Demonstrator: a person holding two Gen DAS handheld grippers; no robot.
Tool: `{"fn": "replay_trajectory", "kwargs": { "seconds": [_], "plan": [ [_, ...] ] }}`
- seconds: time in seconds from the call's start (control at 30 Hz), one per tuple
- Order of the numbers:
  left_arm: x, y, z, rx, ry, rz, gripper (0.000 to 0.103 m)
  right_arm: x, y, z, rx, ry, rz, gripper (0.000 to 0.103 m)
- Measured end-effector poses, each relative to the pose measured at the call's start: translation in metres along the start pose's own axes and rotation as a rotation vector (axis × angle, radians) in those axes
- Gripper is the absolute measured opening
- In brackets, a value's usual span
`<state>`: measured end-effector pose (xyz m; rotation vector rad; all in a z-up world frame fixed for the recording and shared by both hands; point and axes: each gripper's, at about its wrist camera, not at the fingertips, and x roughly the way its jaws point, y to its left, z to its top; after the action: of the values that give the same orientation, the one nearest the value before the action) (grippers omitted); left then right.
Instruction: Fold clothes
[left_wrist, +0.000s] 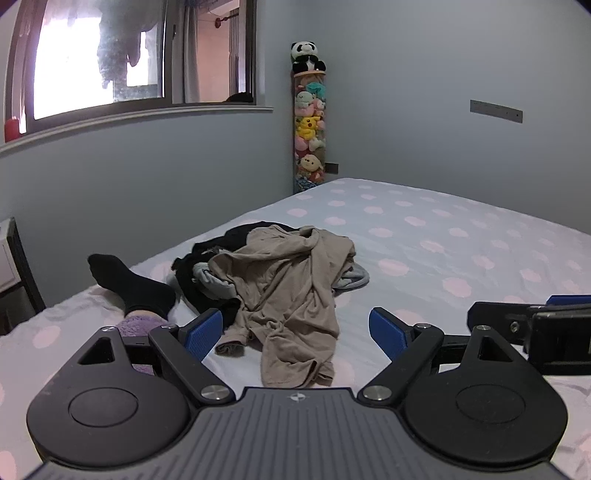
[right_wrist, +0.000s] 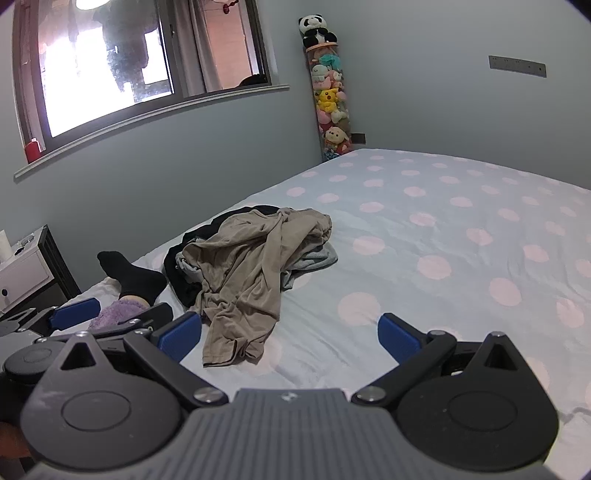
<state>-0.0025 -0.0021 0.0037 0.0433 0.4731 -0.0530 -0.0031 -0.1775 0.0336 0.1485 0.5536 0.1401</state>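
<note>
- Clothes pile (left_wrist: 273, 273): crumpled heap on the near-left part of the bed (left_wrist: 443, 236), nothing folded yet; it lies bunched, so a single garment has to be drawn out first.
- Beige garment (left_wrist: 284, 295): topmost layer, draped over a black garment (left_wrist: 207, 291) and a grey garment (left_wrist: 354, 277); its near hem trails toward the tongs, which probably makes it the first piece to take.
- Left tongs (left_wrist: 295, 332): spread wide, holding nothing, poised just short of the beige hem and framing it between the blue pads (left_wrist: 203, 332).
- Right tongs (right_wrist: 288, 332): likewise spread and empty, over bare sheet just right of the hem, beside the left tongs.
- Black-socked foot (left_wrist: 125, 280): rests on the bed left of the pile; the person evidently sits on the mattress to work.
- Polka-dot sheet to the right and far side: open area, likely the folding space.
</note>
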Motion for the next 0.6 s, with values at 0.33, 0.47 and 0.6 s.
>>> {"fn": "replay_trajectory", "kwargs": {
  "seconds": [0.33, 0.47, 0.6],
  "plan": [
    [0.0005, 0.0042, 0.0000, -0.026, 0.003, -0.004, 0.087, -0.0033, -0.0007, -0.0020, -0.006, -0.013, 0.009, 0.102],
    [0.0012, 0.0032, -0.0001, -0.016, 0.012, -0.001, 0.087, -0.0038, -0.0008, -0.0020, -0.004, -0.012, 0.008, 0.102],
    [0.0026, 0.0033, -0.0011, -0.014, 0.020, -0.004, 0.087, -0.0025, -0.0012, -0.0029, 0.001, -0.007, 0.010, 0.102]
  ]
}}
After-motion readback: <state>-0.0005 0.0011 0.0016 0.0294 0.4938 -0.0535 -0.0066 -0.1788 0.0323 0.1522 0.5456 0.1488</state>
